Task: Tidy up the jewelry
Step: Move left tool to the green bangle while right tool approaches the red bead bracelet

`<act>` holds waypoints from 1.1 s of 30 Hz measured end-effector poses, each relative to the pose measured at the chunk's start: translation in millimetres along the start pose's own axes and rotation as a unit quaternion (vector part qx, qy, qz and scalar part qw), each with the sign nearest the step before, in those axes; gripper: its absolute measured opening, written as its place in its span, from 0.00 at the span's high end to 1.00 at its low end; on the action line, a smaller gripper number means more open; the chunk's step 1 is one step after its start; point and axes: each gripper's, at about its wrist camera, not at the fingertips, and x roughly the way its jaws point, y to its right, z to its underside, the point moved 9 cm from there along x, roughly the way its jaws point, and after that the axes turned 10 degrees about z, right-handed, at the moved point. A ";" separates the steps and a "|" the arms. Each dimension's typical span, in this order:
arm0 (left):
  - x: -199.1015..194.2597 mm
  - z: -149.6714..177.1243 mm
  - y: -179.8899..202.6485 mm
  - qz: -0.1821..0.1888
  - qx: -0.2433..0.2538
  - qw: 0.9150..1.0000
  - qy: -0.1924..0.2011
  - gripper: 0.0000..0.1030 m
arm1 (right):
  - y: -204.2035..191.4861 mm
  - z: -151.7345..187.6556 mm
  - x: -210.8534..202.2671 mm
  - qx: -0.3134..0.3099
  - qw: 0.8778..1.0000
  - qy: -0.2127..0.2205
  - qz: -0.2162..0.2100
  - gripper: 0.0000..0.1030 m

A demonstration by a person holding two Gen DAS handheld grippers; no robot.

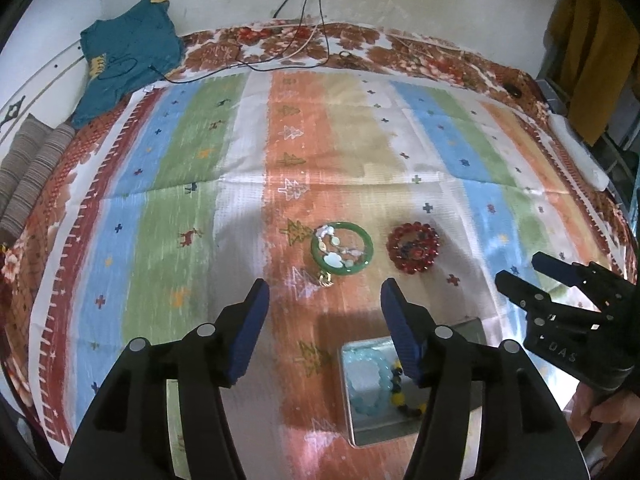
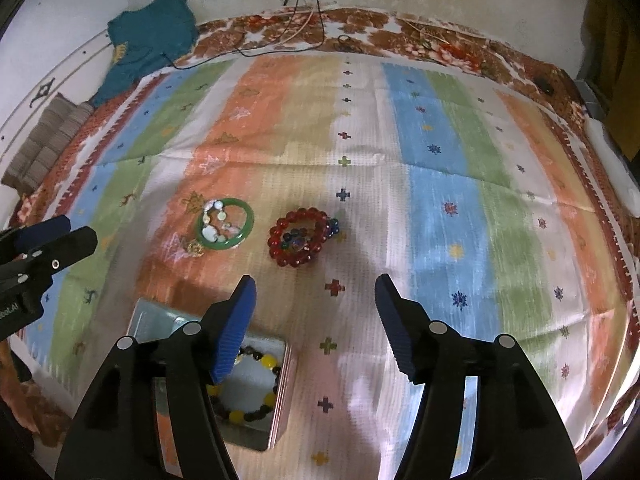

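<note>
We hold both grippers, left (image 1: pixel 324 292) and right (image 2: pixel 312 288), wide apart above a shiny tin box (image 2: pixel 256 432), smooth green ring (image 2: pixel 225 227) and round red beads (image 2: pixel 298 242).

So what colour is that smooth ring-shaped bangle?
Green bangle; the left wrist view shows it best.

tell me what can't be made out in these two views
- Metal tin: in the left wrist view, the left tongs cover its right side; in the right wrist view, the right tongs cover its left part.
- Small gold piece beside the green bangle: too small and blurred to identify.
- Dark beads inside the red bead bracelet: blurred.
</note>
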 end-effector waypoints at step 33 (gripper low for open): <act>96.3 -20.4 -41.1 -0.039 0.005 0.997 -0.069 0.39 | -1.0 -20.6 75.4 -0.009 0.998 -0.059 0.021 0.35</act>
